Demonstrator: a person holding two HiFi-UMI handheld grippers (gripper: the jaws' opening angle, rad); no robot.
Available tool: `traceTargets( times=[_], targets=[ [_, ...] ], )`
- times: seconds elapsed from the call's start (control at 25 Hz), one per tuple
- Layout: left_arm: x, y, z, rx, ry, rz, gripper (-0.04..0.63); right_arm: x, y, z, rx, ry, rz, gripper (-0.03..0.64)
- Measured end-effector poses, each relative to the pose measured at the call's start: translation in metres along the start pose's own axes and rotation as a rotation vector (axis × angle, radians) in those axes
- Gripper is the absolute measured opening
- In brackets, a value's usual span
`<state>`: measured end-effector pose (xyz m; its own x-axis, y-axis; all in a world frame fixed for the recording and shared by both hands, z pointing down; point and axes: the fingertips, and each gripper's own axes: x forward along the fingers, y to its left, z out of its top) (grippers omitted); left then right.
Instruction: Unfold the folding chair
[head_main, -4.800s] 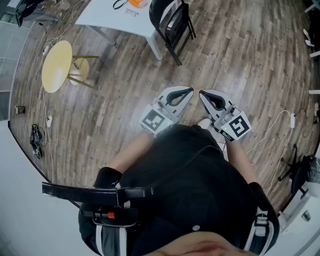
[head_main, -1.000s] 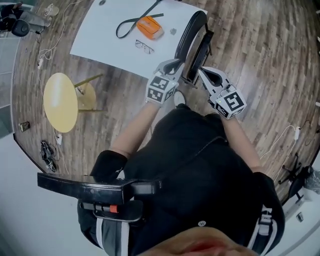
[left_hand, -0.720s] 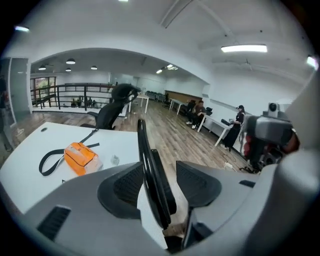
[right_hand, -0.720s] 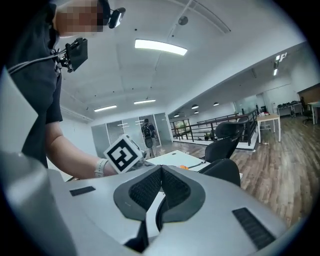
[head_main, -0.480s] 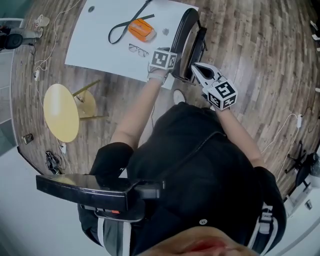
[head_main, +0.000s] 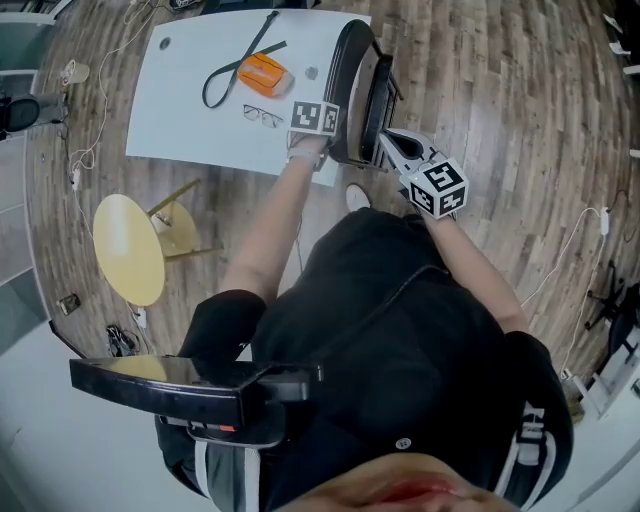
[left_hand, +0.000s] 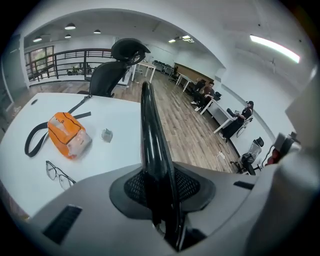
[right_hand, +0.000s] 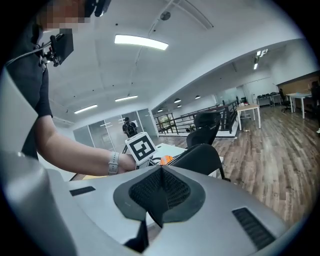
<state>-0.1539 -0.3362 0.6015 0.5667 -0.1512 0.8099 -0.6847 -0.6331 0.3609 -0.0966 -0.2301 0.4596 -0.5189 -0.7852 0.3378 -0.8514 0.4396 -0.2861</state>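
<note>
Clamping onto the folding chair (head_main: 352, 80) with the left gripper (left_hand: 162, 185).
Closing round the black top rail, mesh pads against it on both sides. Holding the right gripper (right_hand: 160, 192) pinched fully together, empty, just beside the chair's other face. Folded flat, upright at the edge of the white table (head_main: 200, 130), near an orange pouch (head_main: 263, 72) and glasses (head_main: 262, 116).

You have bright, even light from ceiling strip lights (right_hand: 141, 42) that burn out white, a pale sheen down the glossy back of the folding chair (left_hand: 150, 130), faint shadows on the wood floor (head_main: 500, 90), and heavy fisheye bending with dark corners.
</note>
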Motion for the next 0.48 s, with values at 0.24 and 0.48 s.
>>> traceTargets(
  times=[0.24,0.48],
  targets=[
    [0.007,-0.033,0.002,0.017,-0.01,-0.006,0.092,-0.005,-0.033,-0.039,0.173,0.052,-0.062,0.008],
    [0.015,-0.072,0.005,0.014,-0.057,0.007,0.092,0.004,-0.08,-0.107,0.291,0.186,-0.129,0.009]
  ],
)
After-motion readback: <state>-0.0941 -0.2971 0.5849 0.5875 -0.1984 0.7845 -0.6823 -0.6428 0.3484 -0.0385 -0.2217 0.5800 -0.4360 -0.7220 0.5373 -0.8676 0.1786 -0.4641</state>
